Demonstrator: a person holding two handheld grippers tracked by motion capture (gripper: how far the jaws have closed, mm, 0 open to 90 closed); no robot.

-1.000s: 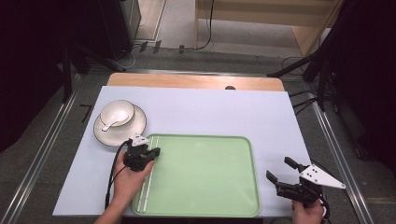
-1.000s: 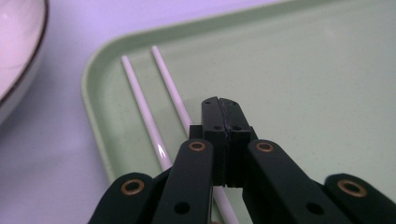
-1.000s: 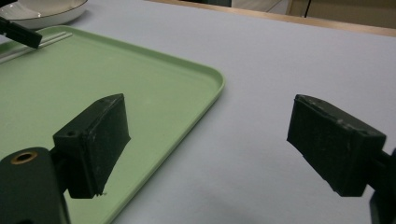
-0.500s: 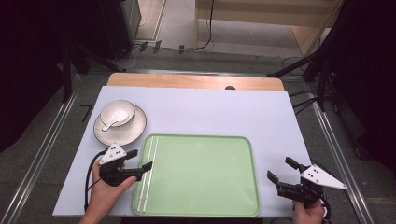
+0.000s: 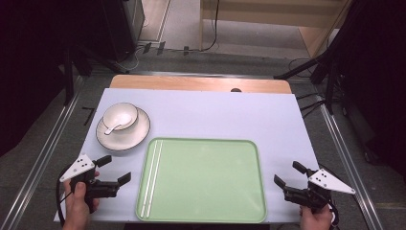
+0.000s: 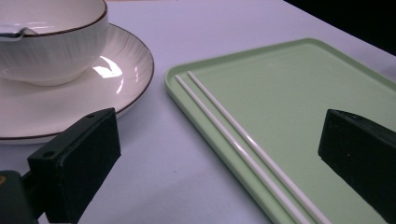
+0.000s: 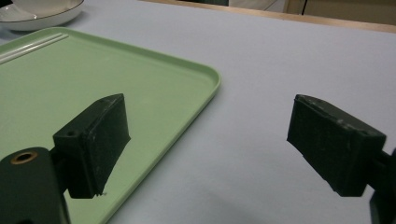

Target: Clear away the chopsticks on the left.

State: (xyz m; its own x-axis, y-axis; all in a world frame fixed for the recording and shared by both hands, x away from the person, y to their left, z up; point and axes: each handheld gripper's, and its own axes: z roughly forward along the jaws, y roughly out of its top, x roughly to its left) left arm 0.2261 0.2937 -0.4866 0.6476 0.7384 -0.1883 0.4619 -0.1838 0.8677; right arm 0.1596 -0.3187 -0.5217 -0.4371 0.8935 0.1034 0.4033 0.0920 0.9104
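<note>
Looking down from the high view: left gripper [image 5: 114,169] at 8 o'clock, wide open, empty, just left of the green tray [image 5: 210,191]; chopsticks [image 5: 152,176] along the tray's left edge.

Left gripper view: chopsticks [image 6: 243,144] dead ahead, plate [image 6: 70,100] at 10.

Right gripper view: right gripper [image 7: 205,140] spread wide, gripping nothing.

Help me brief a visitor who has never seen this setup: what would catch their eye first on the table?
Most likely the big green tray at the near middle of the table, with a pair of white chopsticks lying along its left edge. Next, the white bowl holding a spoon, on a dark-rimmed plate at the tray's far left. The left gripper and right gripper flank the tray, both open.
</note>
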